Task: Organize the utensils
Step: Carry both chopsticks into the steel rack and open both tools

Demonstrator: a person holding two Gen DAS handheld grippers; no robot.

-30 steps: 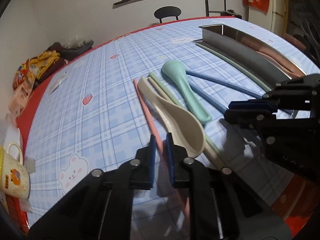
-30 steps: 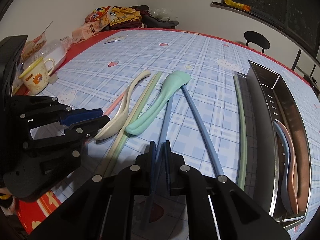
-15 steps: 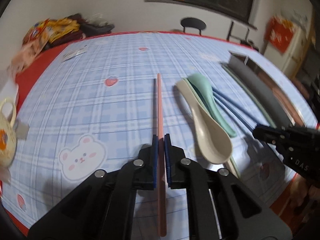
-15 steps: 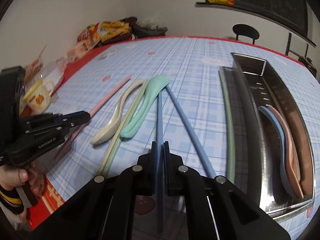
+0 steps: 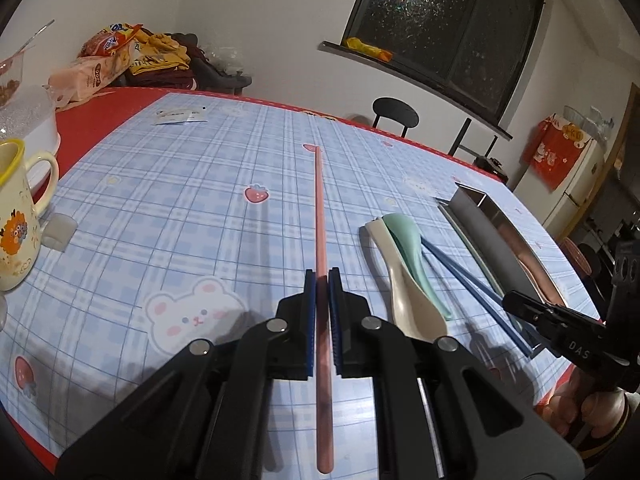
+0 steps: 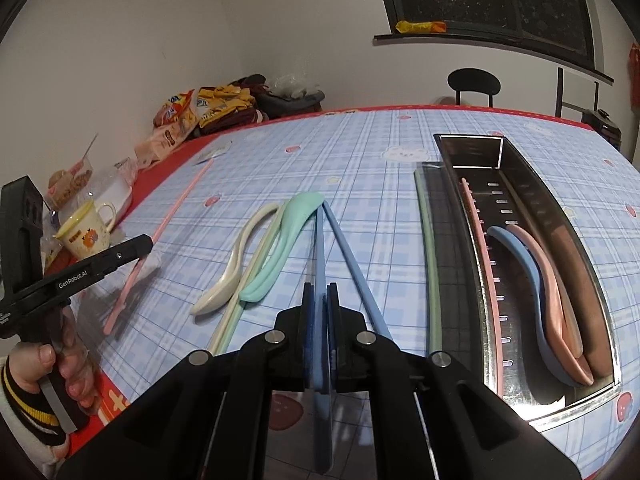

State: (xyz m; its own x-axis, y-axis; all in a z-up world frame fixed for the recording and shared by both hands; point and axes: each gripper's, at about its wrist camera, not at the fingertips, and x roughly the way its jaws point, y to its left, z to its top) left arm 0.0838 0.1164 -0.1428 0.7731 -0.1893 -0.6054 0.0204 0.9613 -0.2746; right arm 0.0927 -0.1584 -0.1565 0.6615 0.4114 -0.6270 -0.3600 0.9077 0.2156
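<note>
Two grippers clamped, left gripper (image 5: 322, 280) on pink chopstick (image 5: 319, 208), right gripper (image 6: 319, 292) on blue chopstick (image 6: 320, 248)

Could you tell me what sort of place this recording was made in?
Most likely a home dining room or kitchen: a table under a cartoon plaid cloth, a mug and snack bags on it, a chair behind, and a fridge nearby.

Pink chopstick (image 5: 320, 216) lifted; blue chopstick (image 6: 320, 264) lifted; spoons (image 6: 256, 256) flat.
</note>
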